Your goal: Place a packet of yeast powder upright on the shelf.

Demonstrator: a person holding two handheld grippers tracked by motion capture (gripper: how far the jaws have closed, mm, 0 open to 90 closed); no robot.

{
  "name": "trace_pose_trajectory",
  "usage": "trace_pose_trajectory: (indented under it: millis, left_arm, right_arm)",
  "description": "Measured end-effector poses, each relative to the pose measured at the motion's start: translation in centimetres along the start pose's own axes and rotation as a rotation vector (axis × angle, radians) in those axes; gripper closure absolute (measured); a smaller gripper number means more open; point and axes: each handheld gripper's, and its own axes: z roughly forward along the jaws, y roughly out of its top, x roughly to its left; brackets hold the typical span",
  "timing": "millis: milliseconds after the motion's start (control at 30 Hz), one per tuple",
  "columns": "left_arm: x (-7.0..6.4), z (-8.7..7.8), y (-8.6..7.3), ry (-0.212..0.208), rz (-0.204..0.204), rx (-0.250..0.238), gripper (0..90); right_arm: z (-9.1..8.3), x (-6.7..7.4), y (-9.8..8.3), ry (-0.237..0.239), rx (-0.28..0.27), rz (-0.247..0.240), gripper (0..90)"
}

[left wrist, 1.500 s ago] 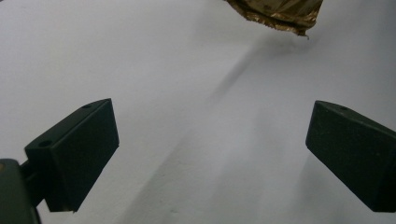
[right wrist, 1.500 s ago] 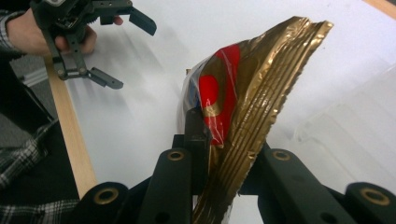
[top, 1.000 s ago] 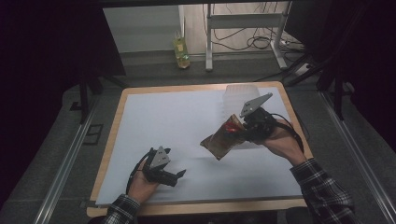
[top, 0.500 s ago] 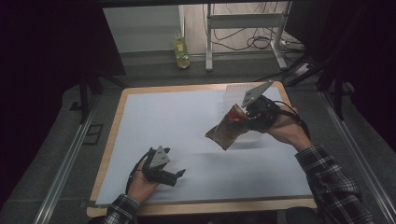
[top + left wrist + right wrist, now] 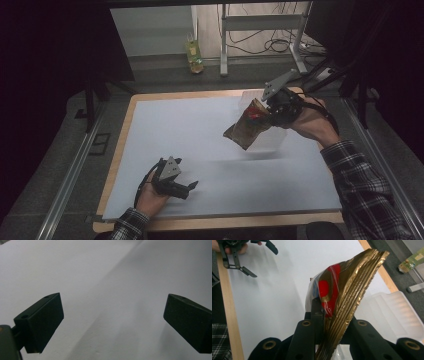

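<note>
High view: the right gripper [image 5: 270,111], hand raised over the counter's [image 5: 200,135] far right, dangles a gold-and-red snack packet [image 5: 246,129] beside a clear plastic tub [image 5: 274,140]; the left gripper [image 5: 184,188] rests low, near the front edge. Left gripper view: jaws wide apart, empty. Right gripper view: jaws clamped on the packet's crimped seam [image 5: 342,322] alone, a hold from which the packet could swing or slip.

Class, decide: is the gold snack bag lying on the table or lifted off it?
Lifted: the right gripper pinches the gold snack bag by its edge, hanging above the table.
</note>
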Motion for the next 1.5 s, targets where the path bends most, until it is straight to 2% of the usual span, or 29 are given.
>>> trace_pose_trajectory:
  millis: [267, 500, 633, 667, 800, 1200, 1500]
  left_arm:
    - [0.1, 0.0, 0.0, 0.000, 0.002, -0.001, 3.1]
    - [0.1, -0.1, 0.0, 0.001, 0.001, -0.001, 3.1]
    - [0.1, -0.1, 0.0, 0.000, -0.004, -0.005, 3.2]
    - [0.1, -0.1, -0.1, 0.001, -0.003, -0.005, 3.1]
    - [0.1, -0.1, -0.1, 0.001, -0.001, -0.005, 3.2]
    - [0.2, -0.1, -0.1, 0.011, -0.002, -0.012, 3.1]
    - [0.7, -0.9, -0.1, 0.028, -0.048, -0.090, 0.6]
  right_arm:
    - [-1.3, -1.7, 0.7, -0.050, 0.012, 0.019, 78.9]
    - [-1.9, -3.2, 0.8, -0.072, 0.036, 0.038, 79.1]
    - [-2.1, -4.1, 0.7, -0.093, 0.045, 0.026, 79.1]
    - [-2.1, -4.5, 0.5, -0.105, 0.054, 0.010, 79.2]
    - [-2.2, -5.5, 0.1, -0.105, 0.065, -0.015, 79.1]
    - [-2.1, -7.7, -1.1, -0.124, 0.107, -0.043, 79.0]
    - [-1.3, -9.2, -1.9, -0.112, 0.141, -0.086, 78.9]
